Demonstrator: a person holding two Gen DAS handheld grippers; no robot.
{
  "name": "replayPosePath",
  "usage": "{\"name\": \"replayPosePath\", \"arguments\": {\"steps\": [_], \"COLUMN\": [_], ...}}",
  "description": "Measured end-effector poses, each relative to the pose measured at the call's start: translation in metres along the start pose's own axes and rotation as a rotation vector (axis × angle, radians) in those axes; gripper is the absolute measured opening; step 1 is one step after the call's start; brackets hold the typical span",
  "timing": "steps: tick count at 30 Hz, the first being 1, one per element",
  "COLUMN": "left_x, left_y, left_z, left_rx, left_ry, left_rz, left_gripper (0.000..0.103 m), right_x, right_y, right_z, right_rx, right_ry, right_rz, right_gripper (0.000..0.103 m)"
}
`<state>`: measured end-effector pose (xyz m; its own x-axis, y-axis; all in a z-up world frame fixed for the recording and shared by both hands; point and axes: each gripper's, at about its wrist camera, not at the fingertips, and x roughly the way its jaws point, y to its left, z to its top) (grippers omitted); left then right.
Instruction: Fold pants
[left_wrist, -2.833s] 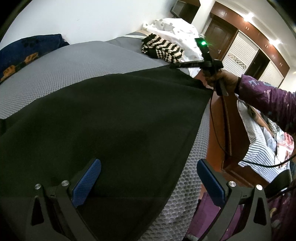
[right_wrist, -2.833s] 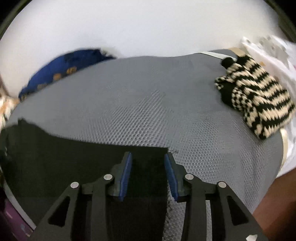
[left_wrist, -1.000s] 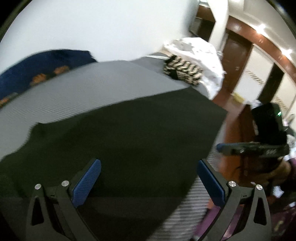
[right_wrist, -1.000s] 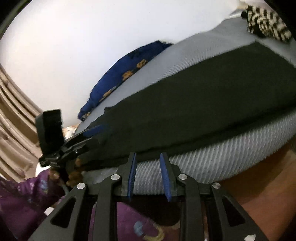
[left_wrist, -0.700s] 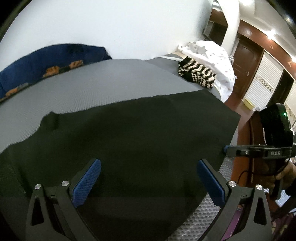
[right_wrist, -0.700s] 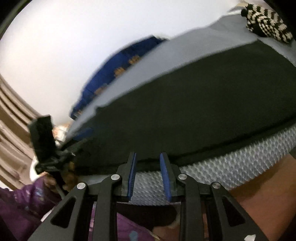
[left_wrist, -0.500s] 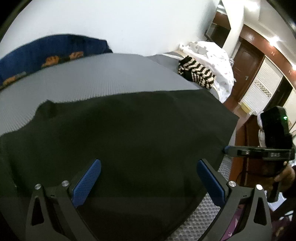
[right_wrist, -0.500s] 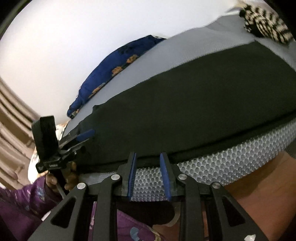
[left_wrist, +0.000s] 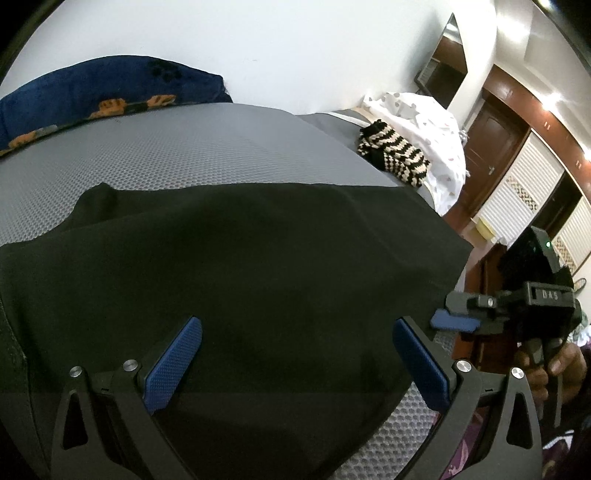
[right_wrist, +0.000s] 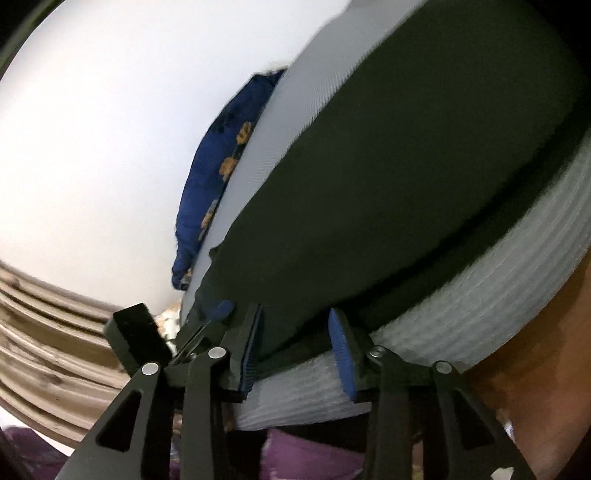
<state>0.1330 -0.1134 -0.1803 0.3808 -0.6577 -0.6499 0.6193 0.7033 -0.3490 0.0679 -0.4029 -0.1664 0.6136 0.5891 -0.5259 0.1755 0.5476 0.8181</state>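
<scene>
White wall behind a bed (left_wrist: 207, 155) with a grey honeycomb-mesh cover; black pants (left_wrist: 258, 266) lie spread flat across the near part of the bed, near edge draping over the bed side (right_wrist: 480, 317). Pants are the landmark: beyond them, bare grey cover, then a blue blanket with orange print (left_wrist: 107, 92) against the wall. Past the pants' far right corner sits a black-and-cream striped knit item (left_wrist: 395, 155), touching a white dotted cloth (left_wrist: 417, 122) behind it. Further right of the pants, brown wooden door (left_wrist: 491, 147) and louvred white wardrobe panels (left_wrist: 517, 199).

Left hand-held gripper (left_wrist: 295, 365): blue pads spread wide apart, hovering above the pants' near edge, nothing between the pads. In the right wrist view it shows as a black body at the pants' left end (right_wrist: 207, 325), one blue pad tip visible against the fabric.

Right hand-held gripper (right_wrist: 295, 350): jaws partly apart, low at the bed side, the draped pants edge sitting in the gap between the pads; right wrist view is blurred, cannot tell whether the pads touch the cloth. From the left wrist view it sits just off the pants' right edge (left_wrist: 458, 325), held by the person's hand (left_wrist: 554, 369), blue pad pointing at the fabric
</scene>
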Motion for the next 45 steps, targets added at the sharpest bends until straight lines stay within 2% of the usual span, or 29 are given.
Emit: {"name": "replayPosePath", "arguments": {"steps": [4,7,8,10,11,15,20,25,29,31,33,36,37,38,40,42,43,45], "left_x": [0.0,-0.001,-0.001,-0.001,-0.001,-0.003,-0.021,-0.03,-0.027,-0.028,-0.029,-0.024,-0.025,-0.026,-0.028,-0.037,-0.041,-0.055], "left_y": [0.006,0.009,0.009,0.009,0.009,0.009,0.008,0.015,0.024,0.031,0.04,0.049,0.05,0.05,0.048,0.046,0.045,0.042], "left_z": [0.001,0.001,0.001,0.002,0.002,0.003,0.004,-0.002,-0.009,-0.009,-0.008,-0.005,-0.005,-0.005,-0.005,-0.003,0.0,0.009], "left_rx": [-0.02,-0.029,-0.03,-0.031,-0.032,-0.026,-0.007,0.0,-0.025,-0.065,-0.098,-0.118,-0.117,-0.119,-0.125,-0.171,-0.187,-0.195], "left_ry": [-0.004,-0.008,-0.009,-0.009,-0.009,-0.014,-0.063,-0.06,-0.036,-0.047,-0.053,-0.016,-0.022,-0.017,0.004,0.015,0.004,-0.052], "left_rz": [-0.022,-0.032,-0.033,-0.033,-0.033,-0.013,0.03,0.05,0.078,0.08,0.089,0.123,0.125,0.126,0.111,0.037,0.02,0.014], "left_gripper": [0.102,0.102,0.102,0.102,0.102,0.102,0.102,0.102,0.102,0.102,0.102,0.102,0.102,0.102,0.102,0.102,0.102,0.102], "right_x": [0.0,0.001,0.002,0.006,0.009,0.008,-0.007,-0.011,-0.001,-0.003,-0.004,-0.011,-0.017,-0.022,-0.035,-0.042,-0.041,-0.027], "right_y": [0.0,-0.012,-0.012,-0.007,-0.006,-0.005,-0.001,-0.007,-0.02,-0.02,-0.02,-0.011,-0.009,-0.005,0.018,0.05,0.066,0.081], "right_z": [-0.004,-0.003,-0.004,-0.004,-0.003,-0.002,-0.004,-0.008,-0.001,0.001,0.003,0.003,0.002,0.001,0.003,0.011,0.019,0.033], "right_rx": [0.044,0.162,0.18,0.162,0.154,0.154,0.134,0.141,0.196,0.197,0.204,0.128,0.109,0.084,-0.077,-0.267,-0.363,-0.47], "right_ry": [-0.046,-0.111,-0.127,-0.108,-0.091,-0.08,-0.07,-0.053,-0.036,-0.039,-0.035,0.023,0.051,0.08,0.117,0.087,0.067,0.064], "right_rz": [0.002,0.018,0.007,-0.046,-0.073,-0.071,-0.048,-0.077,-0.022,-0.013,0.031,-0.015,-0.037,-0.061,-0.072,-0.108,-0.108,-0.143], "right_gripper": [0.037,0.033,0.029,0.005,0.004,0.003,0.003,0.003,0.005,0.016,0.024,0.024,0.03,0.03,0.029,0.029,0.029,0.033]}}
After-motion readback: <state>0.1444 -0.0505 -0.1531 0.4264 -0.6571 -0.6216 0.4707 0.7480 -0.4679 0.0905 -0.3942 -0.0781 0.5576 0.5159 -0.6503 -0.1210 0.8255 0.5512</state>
